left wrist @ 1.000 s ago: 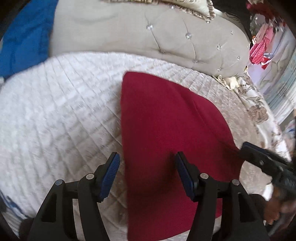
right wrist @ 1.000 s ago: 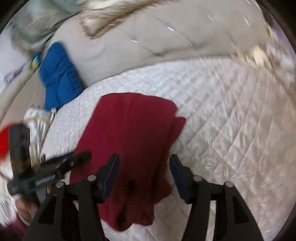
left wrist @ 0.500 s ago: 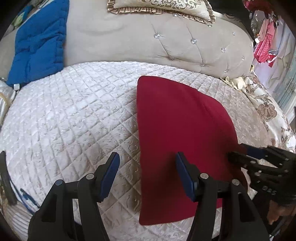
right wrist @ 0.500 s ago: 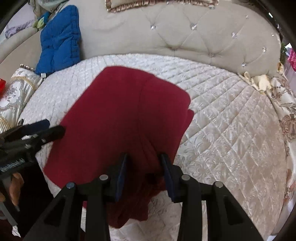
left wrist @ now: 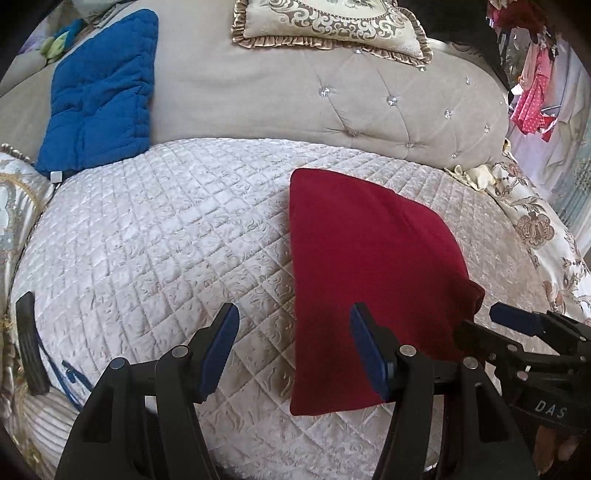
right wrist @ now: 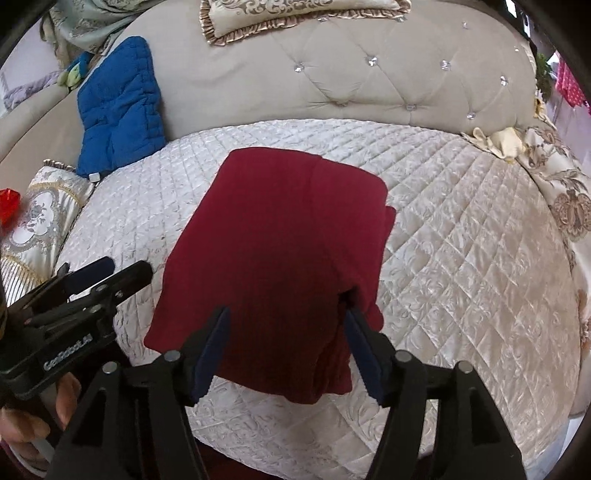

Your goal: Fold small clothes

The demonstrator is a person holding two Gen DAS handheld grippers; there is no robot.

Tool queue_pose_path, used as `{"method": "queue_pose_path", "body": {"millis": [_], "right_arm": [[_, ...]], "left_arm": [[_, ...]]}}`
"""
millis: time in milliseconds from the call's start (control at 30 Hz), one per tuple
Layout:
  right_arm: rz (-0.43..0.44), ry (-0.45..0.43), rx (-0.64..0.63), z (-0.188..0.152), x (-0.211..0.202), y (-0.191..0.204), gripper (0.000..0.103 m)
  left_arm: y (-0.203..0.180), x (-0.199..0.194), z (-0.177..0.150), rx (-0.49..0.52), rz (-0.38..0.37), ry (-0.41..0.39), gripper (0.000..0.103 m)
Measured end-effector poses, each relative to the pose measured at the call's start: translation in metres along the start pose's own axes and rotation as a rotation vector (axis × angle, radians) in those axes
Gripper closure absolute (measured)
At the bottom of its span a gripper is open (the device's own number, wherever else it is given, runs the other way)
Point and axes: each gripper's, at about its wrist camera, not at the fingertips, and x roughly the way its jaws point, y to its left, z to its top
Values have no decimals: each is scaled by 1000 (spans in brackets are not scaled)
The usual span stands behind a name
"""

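A dark red garment [left wrist: 362, 266] lies folded flat on the white quilted bed cover [left wrist: 155, 236]; it also shows in the right wrist view [right wrist: 273, 243]. My left gripper [left wrist: 293, 339] is open and empty, above the garment's near left edge. My right gripper [right wrist: 284, 339] is open and empty, straddling the garment's near edge, with a bunched fold by its right finger [right wrist: 362, 354]. The right gripper shows in the left wrist view [left wrist: 517, 332] beside the garment's right corner. The left gripper shows in the right wrist view [right wrist: 103, 277], left of the garment.
A beige tufted headboard [left wrist: 369, 103] runs along the back with a gold frilled pillow [left wrist: 328, 22] on top. A blue quilted cushion [left wrist: 99, 88] leans at the back left. A patterned pillow [right wrist: 37, 221] lies at the left and floral bedding [left wrist: 532, 229] at the right.
My right gripper was shut on the garment's near edge half a second ago and has opened, leaving it on the bed. Both grippers have drawn back toward the near side.
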Motion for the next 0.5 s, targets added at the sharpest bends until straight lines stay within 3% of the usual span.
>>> {"method": "queue_pose_path", "body": {"millis": [167,500], "right_arm": [[-18,0,7,5,-2,3,23],[-40,31,-18,6,11,14,23]], "left_arm": [[-2,-7,2,-1,-1,-15,63],[6,-5,2,-27,2,-7,63]]}}
